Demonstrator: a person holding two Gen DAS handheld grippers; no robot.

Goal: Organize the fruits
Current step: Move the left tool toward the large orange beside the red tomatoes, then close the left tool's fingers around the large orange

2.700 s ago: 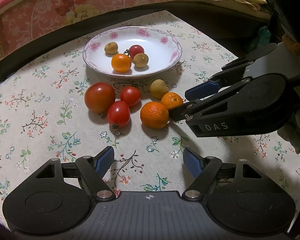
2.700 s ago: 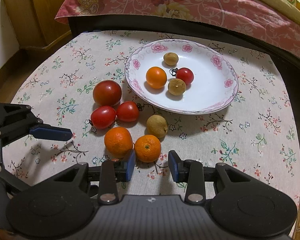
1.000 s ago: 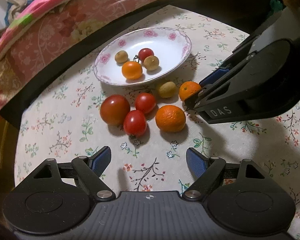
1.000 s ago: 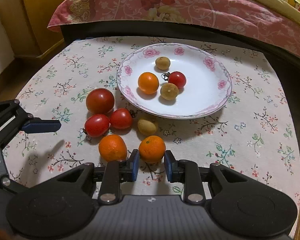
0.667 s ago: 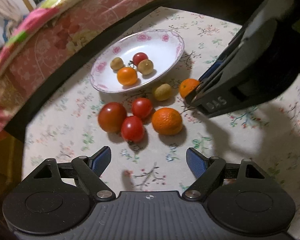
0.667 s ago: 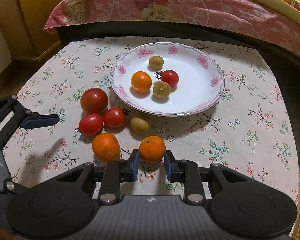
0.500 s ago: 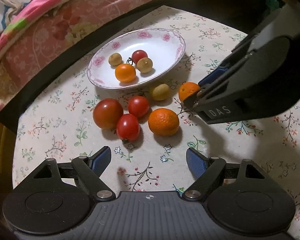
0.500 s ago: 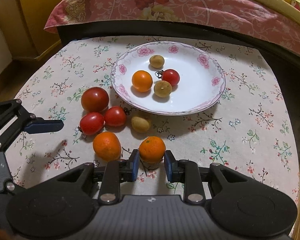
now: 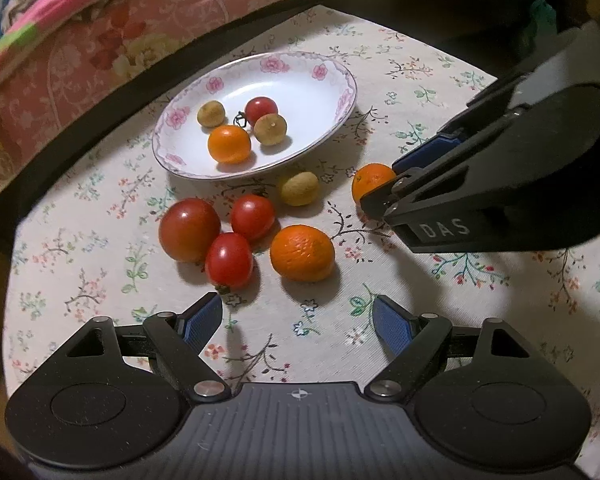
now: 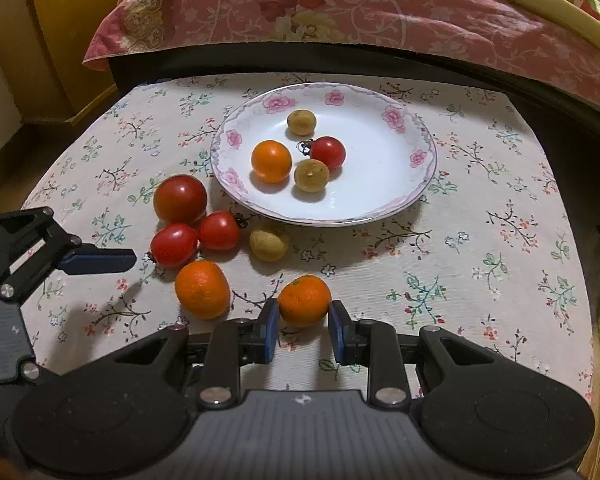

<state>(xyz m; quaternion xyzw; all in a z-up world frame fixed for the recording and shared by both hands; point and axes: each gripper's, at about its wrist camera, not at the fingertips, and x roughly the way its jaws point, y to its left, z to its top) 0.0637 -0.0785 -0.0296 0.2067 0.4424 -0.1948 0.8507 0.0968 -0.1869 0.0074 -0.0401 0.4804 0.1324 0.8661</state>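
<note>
My right gripper (image 10: 303, 334) is shut on a small orange (image 10: 304, 300), just above the flowered cloth; the same orange (image 9: 370, 186) shows at the gripper's tip in the left wrist view. A white plate with pink flowers (image 10: 364, 188) lies beyond it and holds an orange (image 10: 271, 161), a cherry tomato (image 10: 328, 152) and two brown longans. On the cloth to the left lie a bigger orange (image 10: 202, 289), a longan (image 10: 269, 245), a large tomato (image 10: 180, 199) and two small tomatoes. My left gripper (image 9: 298, 320) is open and holds nothing, just short of the bigger orange (image 9: 302, 253).
The small table wears a flowered cloth (image 10: 480, 264). A bed with a pink patterned quilt (image 10: 380, 12) runs close behind it. A wooden cabinet (image 10: 60, 20) stands at the far left. One finger of the left gripper (image 10: 96, 260) reaches in beside the tomatoes.
The right gripper's jaws have shut on the small orange and carried it a little to the right, away from the bigger orange. The left gripper stays open and has only swayed slightly.
</note>
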